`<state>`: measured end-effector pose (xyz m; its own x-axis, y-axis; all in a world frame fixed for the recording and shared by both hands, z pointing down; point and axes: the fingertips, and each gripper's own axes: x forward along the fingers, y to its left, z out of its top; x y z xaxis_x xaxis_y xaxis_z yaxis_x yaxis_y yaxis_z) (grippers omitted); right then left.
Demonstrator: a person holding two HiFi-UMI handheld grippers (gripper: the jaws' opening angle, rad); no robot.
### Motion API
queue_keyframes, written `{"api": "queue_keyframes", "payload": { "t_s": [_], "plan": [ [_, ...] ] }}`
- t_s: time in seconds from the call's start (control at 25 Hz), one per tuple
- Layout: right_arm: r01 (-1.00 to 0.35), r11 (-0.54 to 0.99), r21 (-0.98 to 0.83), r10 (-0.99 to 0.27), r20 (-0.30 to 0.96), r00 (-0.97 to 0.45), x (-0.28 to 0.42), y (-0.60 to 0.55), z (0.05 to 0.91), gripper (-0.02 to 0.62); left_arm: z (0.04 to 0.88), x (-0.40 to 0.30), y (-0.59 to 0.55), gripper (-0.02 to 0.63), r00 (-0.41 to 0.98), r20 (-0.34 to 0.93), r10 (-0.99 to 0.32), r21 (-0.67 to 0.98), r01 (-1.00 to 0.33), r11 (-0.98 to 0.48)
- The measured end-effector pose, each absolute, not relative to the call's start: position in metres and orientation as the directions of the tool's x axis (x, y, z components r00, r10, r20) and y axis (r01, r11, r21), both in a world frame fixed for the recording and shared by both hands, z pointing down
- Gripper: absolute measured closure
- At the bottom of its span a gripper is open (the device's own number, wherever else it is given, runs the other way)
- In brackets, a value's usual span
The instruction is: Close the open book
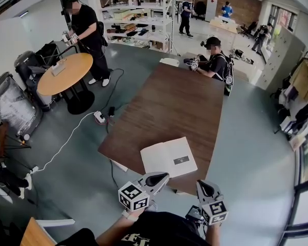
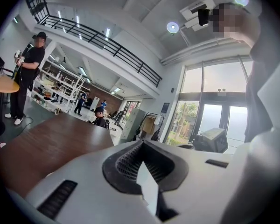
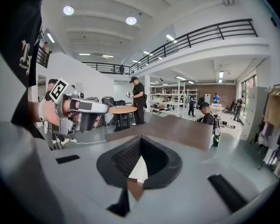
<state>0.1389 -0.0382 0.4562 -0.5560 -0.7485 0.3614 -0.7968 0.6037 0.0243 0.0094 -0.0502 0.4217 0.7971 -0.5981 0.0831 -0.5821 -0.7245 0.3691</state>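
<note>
The open book (image 1: 169, 157) lies flat with its white pages up, near the front edge of the long brown table (image 1: 179, 101). My left gripper (image 1: 158, 179) is held just in front of the book's near edge, its jaws pressed together and nothing in them. To its right, my right gripper (image 1: 205, 187) hovers off the table's front corner, also shut and empty. In the left gripper view the jaws (image 2: 141, 144) meet at a point over the table. In the right gripper view the jaws (image 3: 140, 140) meet too, with the left gripper (image 3: 79, 111) at the left.
A person (image 1: 214, 58) sits at the table's far end. A round wooden table (image 1: 64, 73) stands at the left with a person (image 1: 87, 29) beside it. A power strip (image 1: 99, 117) and cables lie on the floor. Shelves (image 1: 138, 19) line the back.
</note>
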Motion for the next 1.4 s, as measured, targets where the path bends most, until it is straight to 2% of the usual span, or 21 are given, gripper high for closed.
{"api": "queue_keyframes", "payload": {
  "t_s": [0.68,1.4],
  "plan": [
    [-0.779,0.626,0.037,-0.728,0.386,-0.567,0.080,-0.094,0.454,0.609,0.422,-0.046,-0.110,0.600,0.782,0.072,-0.619,0.389,-0.593,-0.705],
    [-0.743,0.658,0.122,-0.691,0.490,-0.531,0.008,-0.128,0.463,0.609,0.443,-0.121,-0.166,0.600,0.789,0.096,-0.606,0.411,-0.586,-0.698]
  ]
}}
